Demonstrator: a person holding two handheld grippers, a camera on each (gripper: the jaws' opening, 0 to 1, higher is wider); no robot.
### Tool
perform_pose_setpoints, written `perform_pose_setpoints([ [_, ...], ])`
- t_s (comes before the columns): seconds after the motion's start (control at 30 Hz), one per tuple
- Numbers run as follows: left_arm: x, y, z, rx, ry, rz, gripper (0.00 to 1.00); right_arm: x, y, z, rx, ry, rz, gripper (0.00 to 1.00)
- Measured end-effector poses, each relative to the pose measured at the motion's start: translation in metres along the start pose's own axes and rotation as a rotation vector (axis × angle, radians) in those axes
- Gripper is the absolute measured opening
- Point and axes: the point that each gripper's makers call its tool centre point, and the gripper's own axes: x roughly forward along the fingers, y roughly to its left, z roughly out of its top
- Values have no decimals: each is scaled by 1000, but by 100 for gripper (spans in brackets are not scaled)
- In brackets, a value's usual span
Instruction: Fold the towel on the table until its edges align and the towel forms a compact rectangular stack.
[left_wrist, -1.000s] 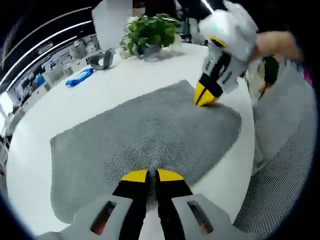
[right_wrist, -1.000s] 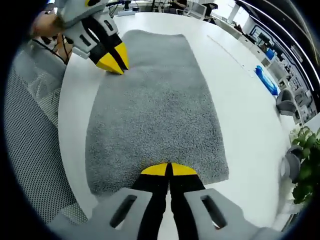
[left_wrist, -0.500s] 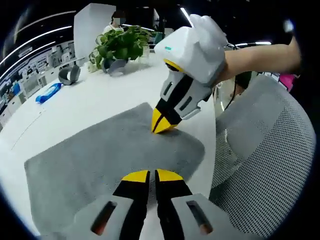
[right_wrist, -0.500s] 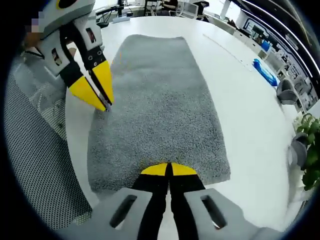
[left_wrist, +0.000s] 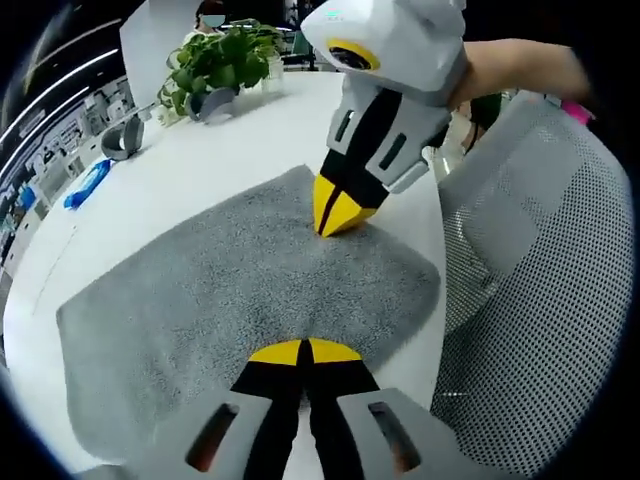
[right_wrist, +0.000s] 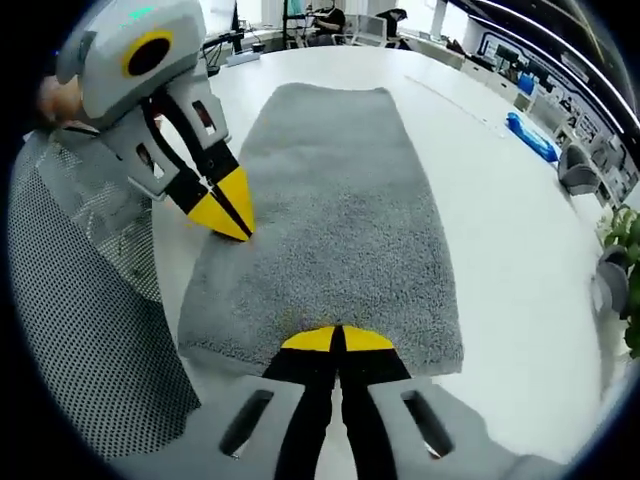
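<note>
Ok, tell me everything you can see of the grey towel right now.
The grey towel is a long rectangle of shaggy, looped pile, lying spread flat in a single layer on the white table, near the table edge beside a mesh chair. No fold shows yet. The right tool has its yellow tips shut and pressed at the towel's near long edge. The left tool, tips also shut, meets the same long edge further along. Nothing else rests on it.
</note>
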Motion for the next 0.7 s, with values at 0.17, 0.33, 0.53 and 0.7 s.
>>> perform_pose_setpoints([
  [0.17, -2, 6, -3, 12, 10, 27, 1, 0, 8, 1, 10, -24, 9, 0],
  [0.33, -4, 12, -6, 3, 11, 48, 1, 0, 13, 3, 14, -35, 11, 0],
  [0.53, -6, 21, -9, -12, 16, 75, 1, 2, 21, 6, 16, -49, 22, 0],
  [0.7, -8, 28, -13, -16, 25, 105, 1, 4, 31, 11, 29, -57, 54, 0],
])
